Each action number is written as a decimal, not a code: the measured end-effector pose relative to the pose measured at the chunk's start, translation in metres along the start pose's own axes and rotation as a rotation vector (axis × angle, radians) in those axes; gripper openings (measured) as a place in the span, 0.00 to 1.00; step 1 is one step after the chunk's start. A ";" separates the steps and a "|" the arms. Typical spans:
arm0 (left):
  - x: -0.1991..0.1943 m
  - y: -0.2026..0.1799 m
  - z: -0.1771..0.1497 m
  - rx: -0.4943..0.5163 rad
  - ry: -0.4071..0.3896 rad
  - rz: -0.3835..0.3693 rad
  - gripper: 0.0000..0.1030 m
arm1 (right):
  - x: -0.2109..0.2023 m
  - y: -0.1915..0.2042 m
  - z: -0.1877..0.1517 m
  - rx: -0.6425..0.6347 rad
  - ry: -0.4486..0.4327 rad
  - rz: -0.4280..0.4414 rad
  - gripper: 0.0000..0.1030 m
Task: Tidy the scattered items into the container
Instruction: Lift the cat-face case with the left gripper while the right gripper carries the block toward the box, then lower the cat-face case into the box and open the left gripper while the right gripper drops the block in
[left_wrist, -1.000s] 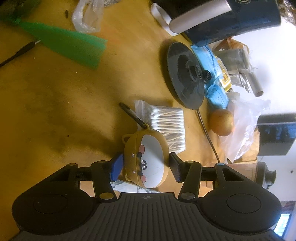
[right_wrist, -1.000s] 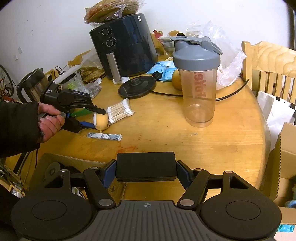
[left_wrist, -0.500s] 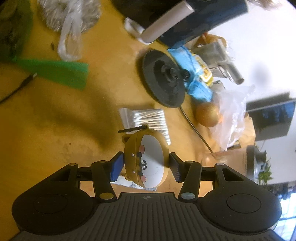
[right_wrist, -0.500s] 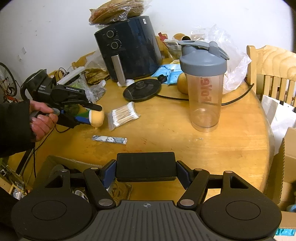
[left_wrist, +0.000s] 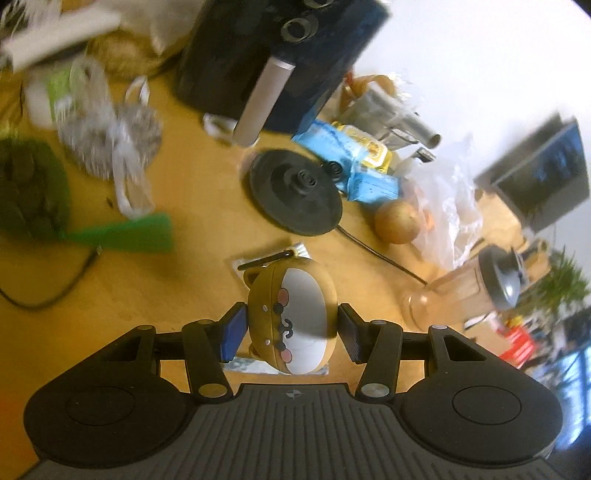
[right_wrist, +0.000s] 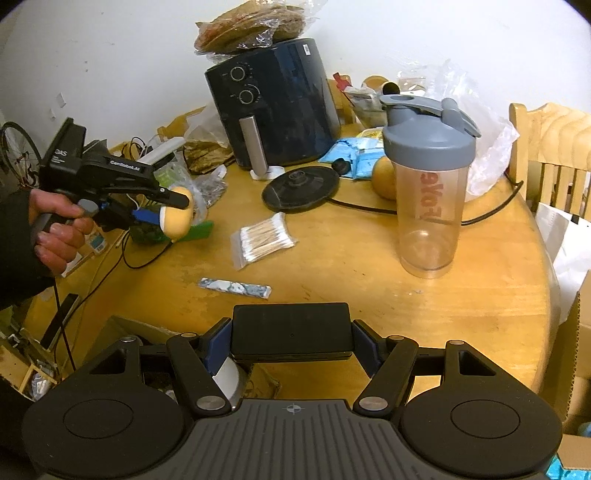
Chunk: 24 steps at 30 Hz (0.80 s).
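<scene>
1. Yellow animal-face case (left_wrist: 291, 317): clamped between the pads of the left gripper (left_wrist: 290, 330), held clear above the wooden table (right_wrist: 369, 266).
2. Right gripper (right_wrist: 291, 341): jaws closed on a flat black box (right_wrist: 291, 332), at the near table edge.
3. On the table: cotton swab bag (right_wrist: 263, 236), with a patterned sachet (right_wrist: 234, 287) near it.
4. Beyond: kettle base (right_wrist: 300, 188), shaker bottle (right_wrist: 428, 181), black air fryer (right_wrist: 273, 103).
5. Cardboard box (right_wrist: 122, 328) sits below the table edge.
</scene>
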<state>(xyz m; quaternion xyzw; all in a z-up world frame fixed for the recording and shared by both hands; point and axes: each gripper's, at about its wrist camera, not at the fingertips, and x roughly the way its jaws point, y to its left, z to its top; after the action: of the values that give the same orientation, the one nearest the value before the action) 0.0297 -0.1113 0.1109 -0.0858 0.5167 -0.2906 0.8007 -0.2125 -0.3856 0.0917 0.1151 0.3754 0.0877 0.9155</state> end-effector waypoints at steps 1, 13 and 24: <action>-0.005 -0.004 -0.001 0.031 -0.009 0.017 0.50 | 0.000 0.001 0.001 -0.003 -0.002 0.004 0.69; -0.038 -0.026 -0.026 0.236 -0.016 0.104 0.50 | -0.002 0.010 0.009 -0.020 -0.012 0.041 0.69; -0.051 -0.036 -0.068 0.309 0.054 0.072 0.50 | 0.000 0.021 0.002 -0.027 0.008 0.079 0.69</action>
<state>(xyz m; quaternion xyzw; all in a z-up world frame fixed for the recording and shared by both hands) -0.0587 -0.1012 0.1355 0.0647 0.4901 -0.3398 0.8001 -0.2125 -0.3662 0.0990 0.1170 0.3731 0.1295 0.9112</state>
